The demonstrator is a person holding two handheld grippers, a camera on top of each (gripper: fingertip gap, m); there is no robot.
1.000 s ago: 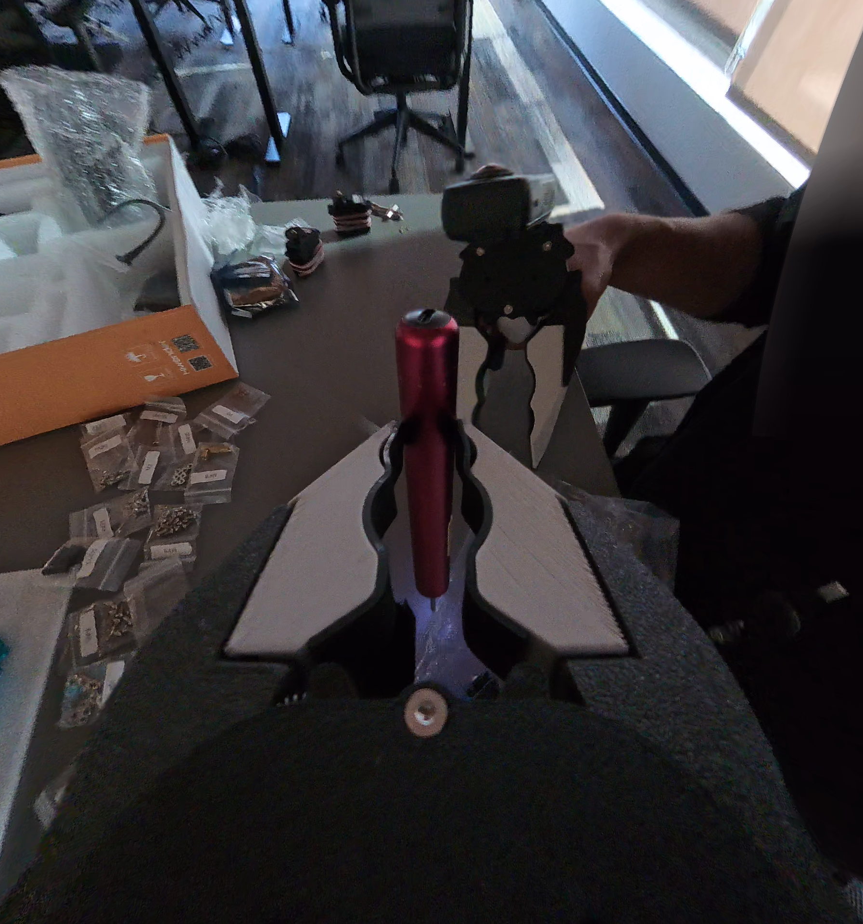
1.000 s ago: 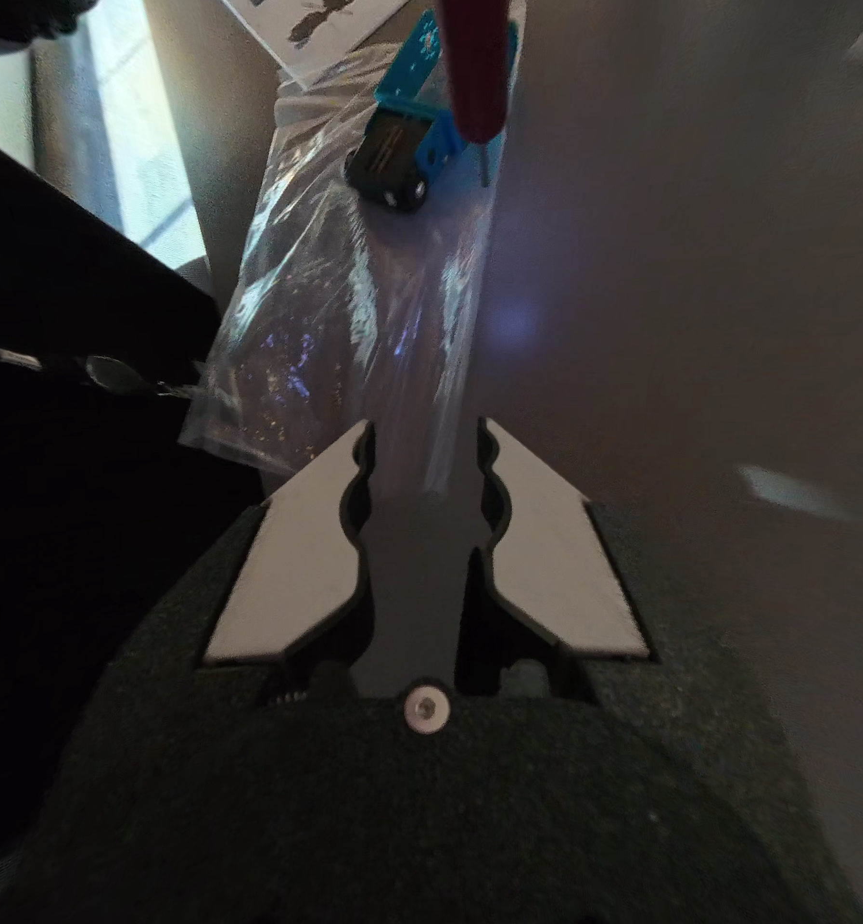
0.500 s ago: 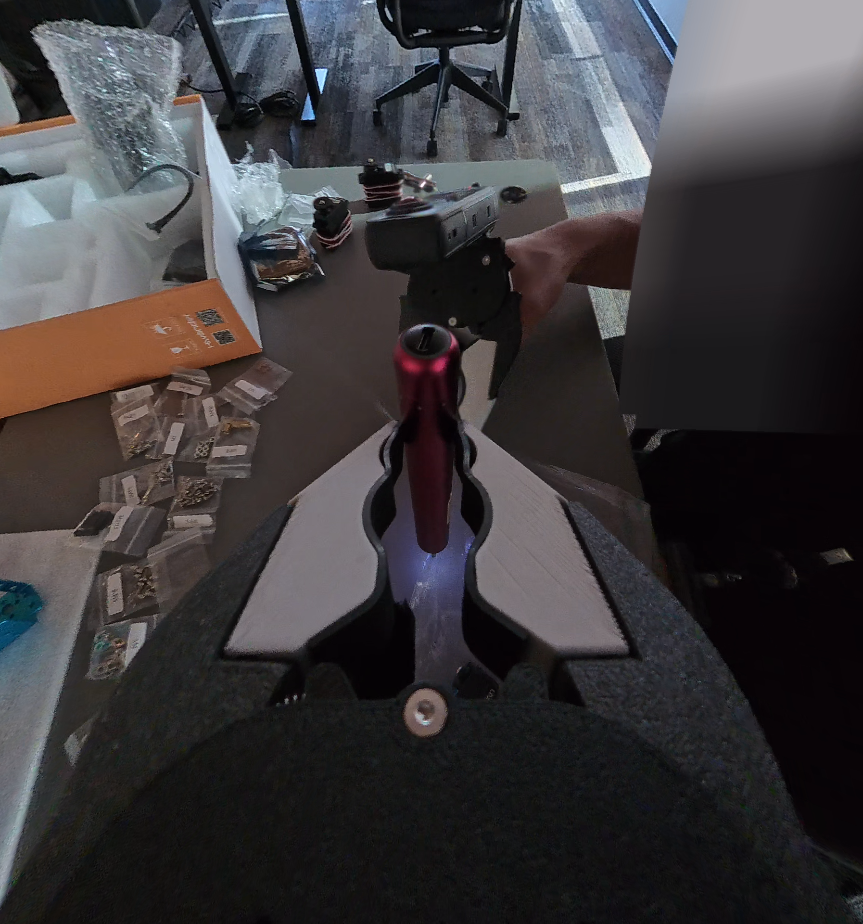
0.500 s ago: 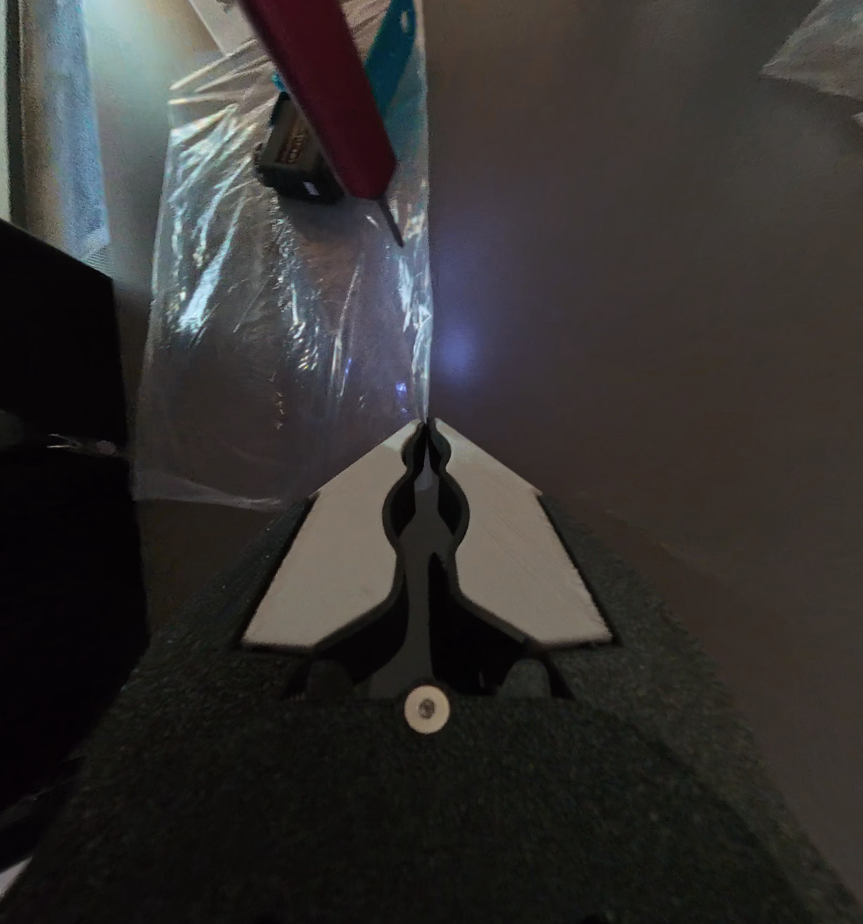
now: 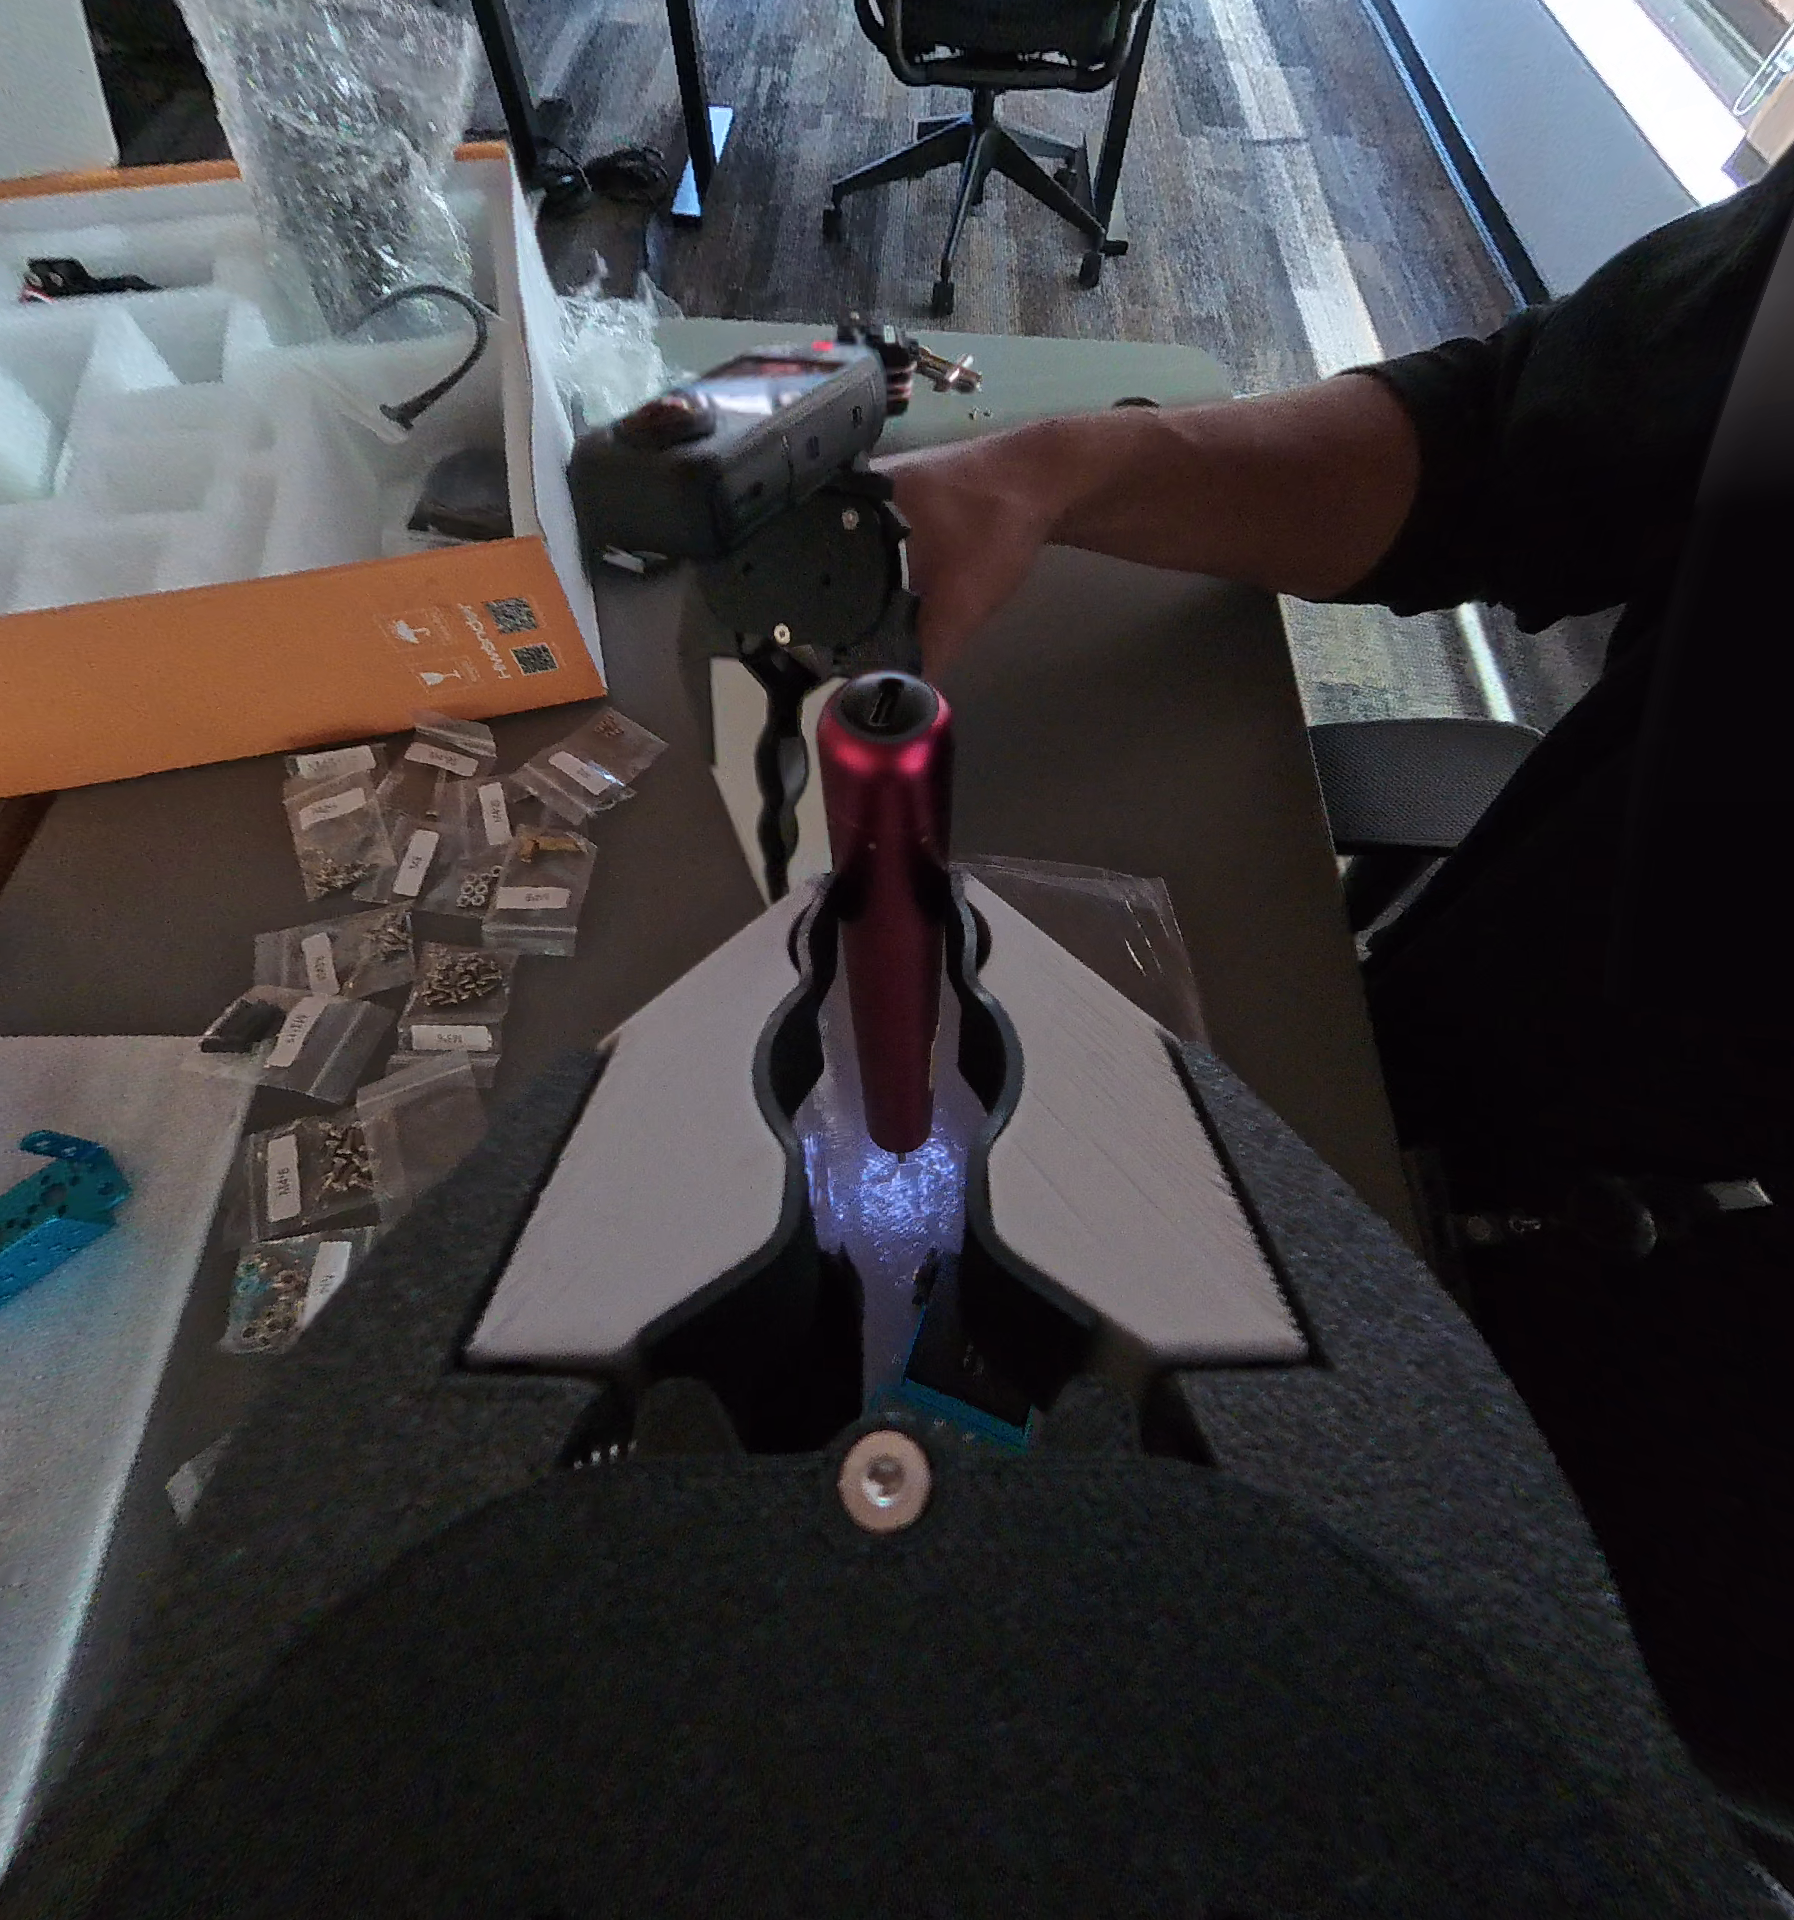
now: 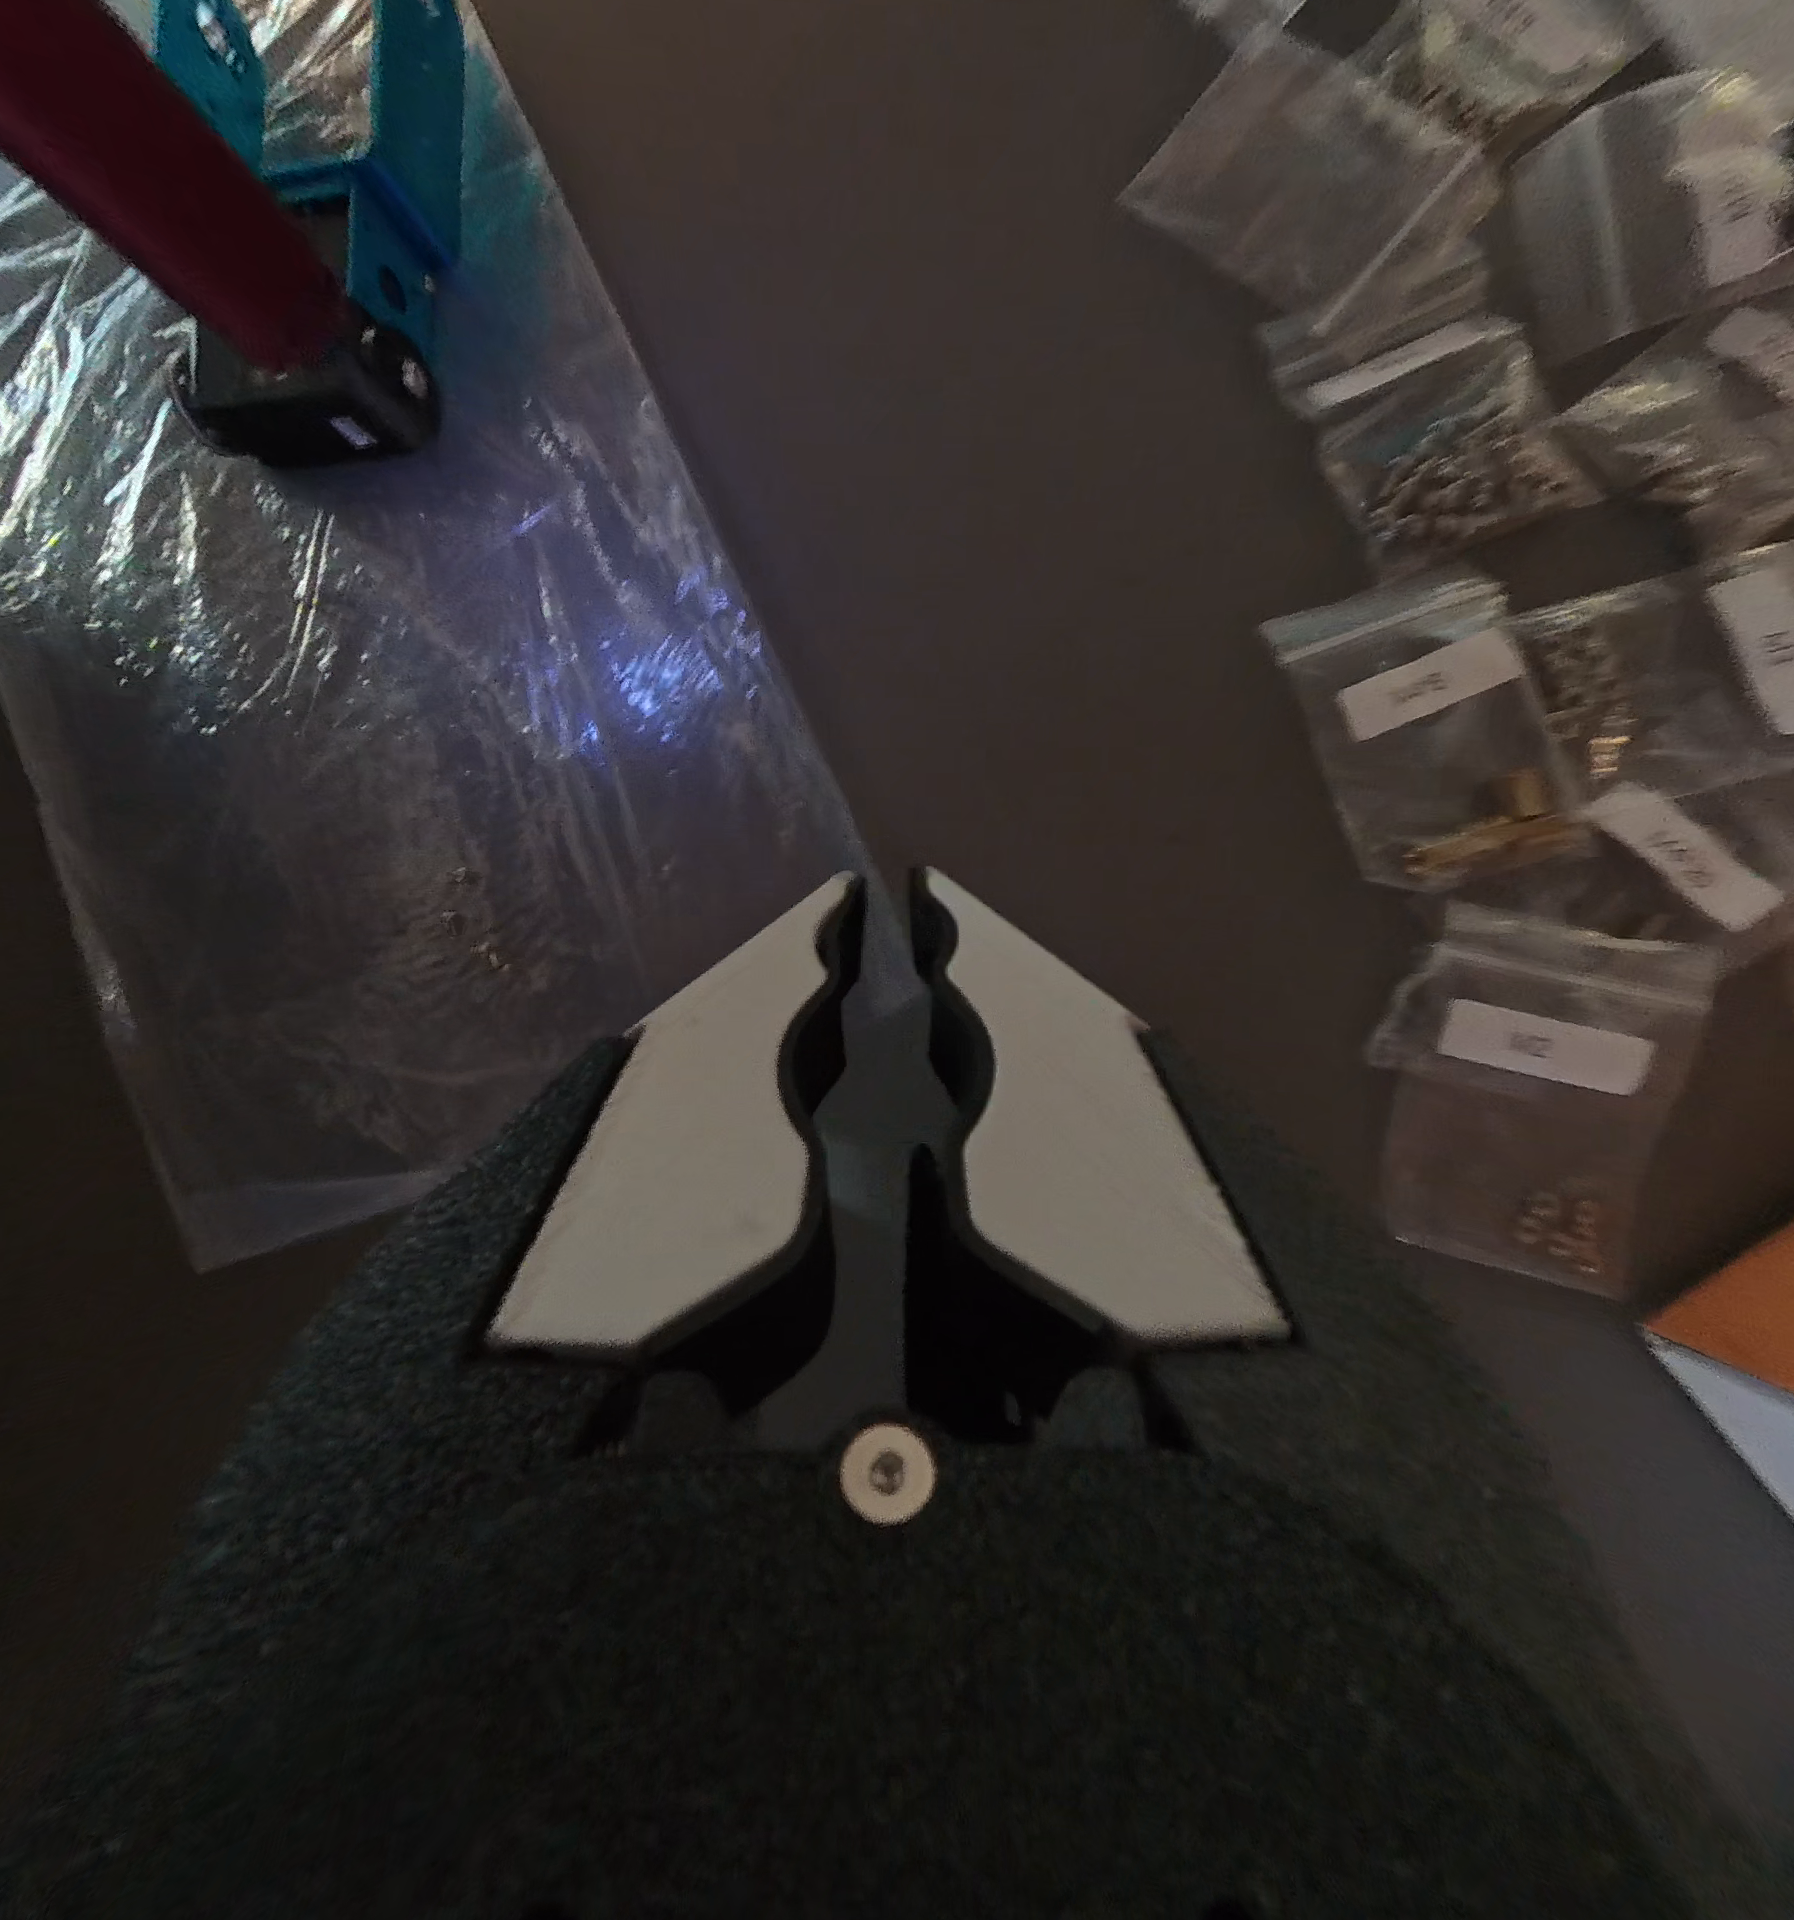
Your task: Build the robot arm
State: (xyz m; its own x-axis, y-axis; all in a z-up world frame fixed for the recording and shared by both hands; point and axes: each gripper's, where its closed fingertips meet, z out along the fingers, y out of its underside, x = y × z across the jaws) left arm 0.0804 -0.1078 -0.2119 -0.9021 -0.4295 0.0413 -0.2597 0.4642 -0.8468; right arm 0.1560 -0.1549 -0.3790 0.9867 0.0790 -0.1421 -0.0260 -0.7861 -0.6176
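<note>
Wood-look flooring and an office chair [image 5: 986,94] lie beyond the dark desk [image 5: 1132,748]. Left of the red screwdriver [image 5: 888,914] sit an orange box [image 5: 249,665] with white foam, small labelled bags of screws [image 5: 405,935], and a blue bracket [image 5: 31,1216] nearer the camera. The left gripper [image 5: 888,914] has its jaws pinching the screwdriver upright, tip lit over a clear plastic sheet [image 6: 353,644]. Beyond the screwdriver, the right gripper [image 6: 885,883] hangs above the desk, jaws nearly pressed together, pinching nothing.
</note>
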